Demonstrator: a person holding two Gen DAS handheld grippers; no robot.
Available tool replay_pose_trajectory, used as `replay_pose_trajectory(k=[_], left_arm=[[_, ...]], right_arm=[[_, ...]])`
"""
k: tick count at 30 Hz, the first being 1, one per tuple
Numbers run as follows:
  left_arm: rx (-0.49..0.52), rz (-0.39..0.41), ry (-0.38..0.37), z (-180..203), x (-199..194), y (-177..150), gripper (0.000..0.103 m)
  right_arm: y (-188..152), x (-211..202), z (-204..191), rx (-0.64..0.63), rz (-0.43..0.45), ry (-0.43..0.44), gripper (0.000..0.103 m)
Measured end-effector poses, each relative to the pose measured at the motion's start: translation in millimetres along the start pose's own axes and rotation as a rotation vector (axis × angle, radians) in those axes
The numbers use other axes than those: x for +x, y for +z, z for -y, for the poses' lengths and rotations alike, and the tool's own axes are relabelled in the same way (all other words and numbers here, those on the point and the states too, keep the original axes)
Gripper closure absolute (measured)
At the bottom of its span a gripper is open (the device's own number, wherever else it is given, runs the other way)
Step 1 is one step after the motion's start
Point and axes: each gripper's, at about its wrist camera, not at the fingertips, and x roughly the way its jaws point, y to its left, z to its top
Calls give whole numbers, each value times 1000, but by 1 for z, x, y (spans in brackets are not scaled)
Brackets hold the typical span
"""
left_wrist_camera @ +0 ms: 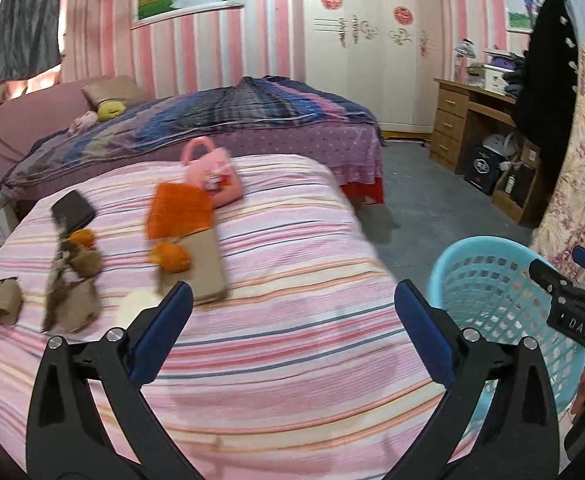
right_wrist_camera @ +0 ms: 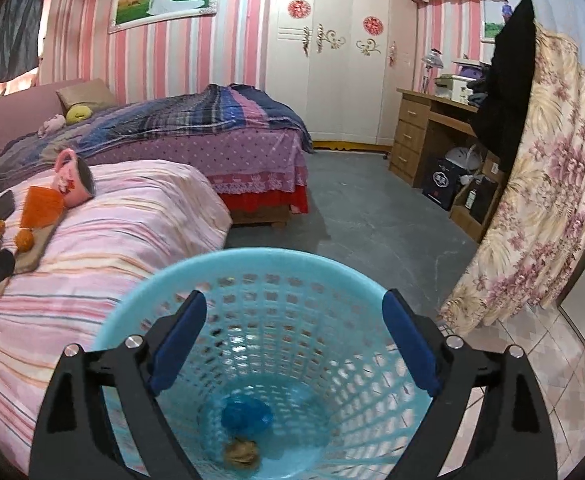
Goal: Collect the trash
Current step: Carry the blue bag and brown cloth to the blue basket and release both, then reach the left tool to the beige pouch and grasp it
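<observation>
Pink-striped bedspread [left_wrist_camera: 276, 248] covers near bed; pink plastic toy handbag [left_wrist_camera: 211, 172] lies on it, touching orange square cloth [left_wrist_camera: 180, 210]; black flat case [left_wrist_camera: 73, 210] near left edge; second bed behind under blue plaid blanket [right_wrist_camera: 196, 114]; white ornamented wardrobe [right_wrist_camera: 332, 52] beside wooden desk with drawers [right_wrist_camera: 416, 128]; floral curtain [right_wrist_camera: 540, 184] at right.
</observation>
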Motion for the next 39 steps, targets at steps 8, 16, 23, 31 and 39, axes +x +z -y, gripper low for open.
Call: replay_pose_trajectory(k=[8, 16, 23, 31, 39], left_arm=[[-34, 7, 113, -84, -21, -6, 5], [-69, -10, 235, -165, -29, -13, 5], [-118, -32, 299, -224, -25, -30, 5], [-144, -22, 328, -264, -27, -29, 5], [-161, -47, 360, -301, -28, -40, 5]], right_arm=[[9, -5, -75, -74, 17, 91, 8], [15, -7, -141, -101, 18, 170, 8], [8, -9, -186, -135, -1, 209, 7], [4, -14, -229, -202, -6, 232, 7], [7, -14, -270, -282, -13, 261, 7]])
